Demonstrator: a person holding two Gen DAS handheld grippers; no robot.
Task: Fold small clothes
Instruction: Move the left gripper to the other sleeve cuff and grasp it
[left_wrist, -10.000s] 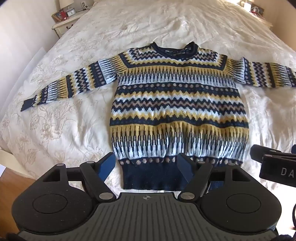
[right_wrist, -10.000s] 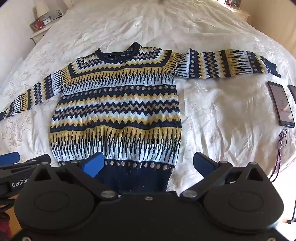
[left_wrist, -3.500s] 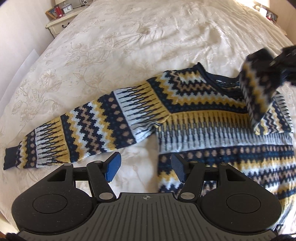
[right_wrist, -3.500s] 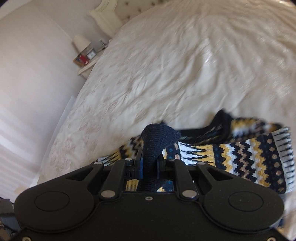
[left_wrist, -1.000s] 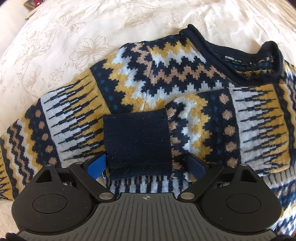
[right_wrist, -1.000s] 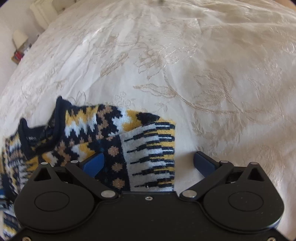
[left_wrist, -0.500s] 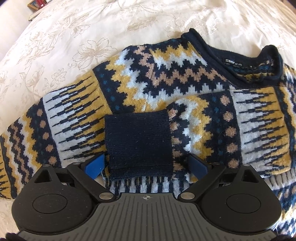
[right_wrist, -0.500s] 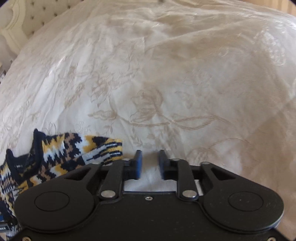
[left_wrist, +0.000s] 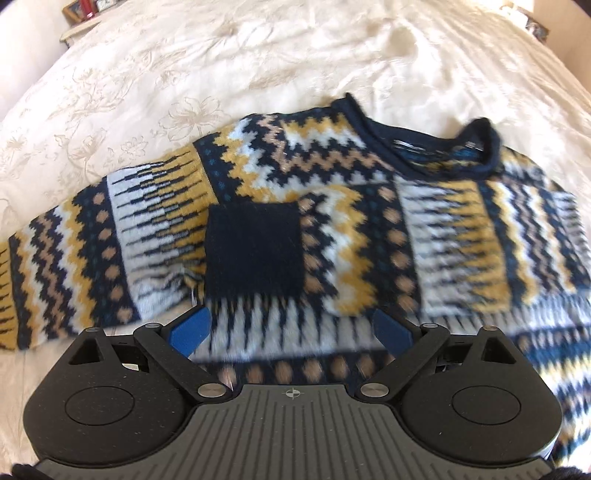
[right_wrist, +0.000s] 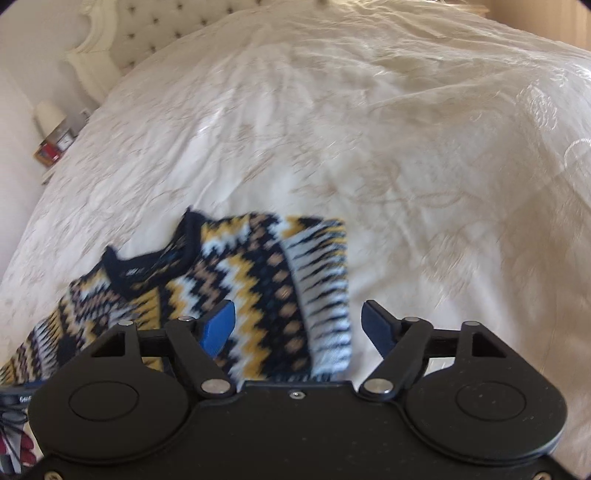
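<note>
Both tongs, left (left_wrist: 291, 326) wide and right (right_wrist: 297, 325) opening, hold nothing above our navy-and-mustard zigzag knitted sweater (left_wrist: 332, 229): one sleeve with its navy cuff (left_wrist: 255, 251) folded across ahead, the other and body left.

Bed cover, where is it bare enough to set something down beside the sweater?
The cream embroidered bed cover lies bare beyond the navy-and-yellow patterned knit sweater, up to the tufted headboard, and past its folded right edge. The sweater itself is crowded.

Sweater (left_wrist: 332, 229) flat on bed (left_wrist: 184, 74); one sleeve folded across chest, cuff (left_wrist: 255, 251) on top near centre; other sleeve stretched left; nightstand (right_wrist: 51, 147) beside bed's head end.
</note>
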